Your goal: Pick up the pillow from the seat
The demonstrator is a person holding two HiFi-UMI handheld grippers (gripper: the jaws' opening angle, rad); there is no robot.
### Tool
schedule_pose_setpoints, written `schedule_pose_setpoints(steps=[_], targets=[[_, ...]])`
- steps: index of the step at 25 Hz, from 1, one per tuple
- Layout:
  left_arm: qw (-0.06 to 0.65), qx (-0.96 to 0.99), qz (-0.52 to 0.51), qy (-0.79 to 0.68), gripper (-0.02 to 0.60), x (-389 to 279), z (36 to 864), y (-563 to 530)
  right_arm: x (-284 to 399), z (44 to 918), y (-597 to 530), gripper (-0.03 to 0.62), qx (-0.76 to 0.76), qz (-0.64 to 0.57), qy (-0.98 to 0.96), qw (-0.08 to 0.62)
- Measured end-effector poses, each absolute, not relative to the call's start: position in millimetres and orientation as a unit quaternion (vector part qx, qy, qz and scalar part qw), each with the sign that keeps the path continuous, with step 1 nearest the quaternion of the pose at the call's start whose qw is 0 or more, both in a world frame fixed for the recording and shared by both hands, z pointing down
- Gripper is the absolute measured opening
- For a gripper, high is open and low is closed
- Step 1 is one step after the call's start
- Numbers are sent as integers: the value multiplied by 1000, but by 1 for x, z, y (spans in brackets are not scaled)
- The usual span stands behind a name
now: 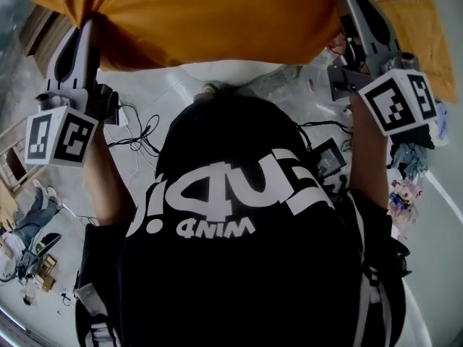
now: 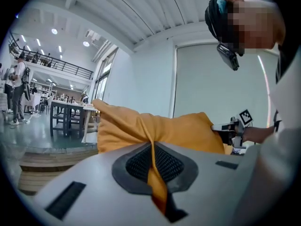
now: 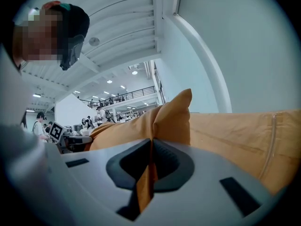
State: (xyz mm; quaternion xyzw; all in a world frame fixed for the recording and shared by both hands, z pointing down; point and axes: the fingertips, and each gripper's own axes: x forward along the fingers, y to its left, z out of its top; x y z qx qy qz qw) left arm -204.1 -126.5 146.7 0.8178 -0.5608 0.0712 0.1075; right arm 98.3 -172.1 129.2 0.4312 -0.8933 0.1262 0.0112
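1. The left gripper (image 2: 151, 147) is closed on a thin fold of orange cover at one end of the pillow (image 2: 178, 131). The cloth runs down between its ribbed pads.
2. The right gripper (image 3: 151, 147) is clamped the same way on a pinch of fabric at the opposite end, just below a pointed corner.
3. In the head view the pillow hangs stretched between the two grippers in front of the person's chest, above a pale floor (image 1: 217, 74). I cannot tell which surface is the seat.
4. The main risk, as I judge it, is that each grip holds only the cover and not the filling. A jerk, or pulling the hands further apart, could draw the cloth out of the pads.
5. If one side slips, the pillow would likely swing from the other corner and drop.
6. A second orange cushion (image 1: 412, 27) lies just beside the right gripper and could be brushed or snagged.
7. Black cables (image 1: 137, 132) and a dark device (image 1: 329, 157) lie on the floor below, where a fallen pillow might land.
8. A dark table (image 2: 66, 112) and standing people (image 2: 19, 88) are well apart, and nothing stands between the grippers and the pillow.
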Motion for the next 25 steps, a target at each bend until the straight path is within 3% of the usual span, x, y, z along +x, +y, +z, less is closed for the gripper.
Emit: schedule_pose_setpoints(steps=[25], targets=[[130, 817, 73, -558, 12, -200, 163, -129, 104, 148, -170, 32, 434, 149, -888, 18]])
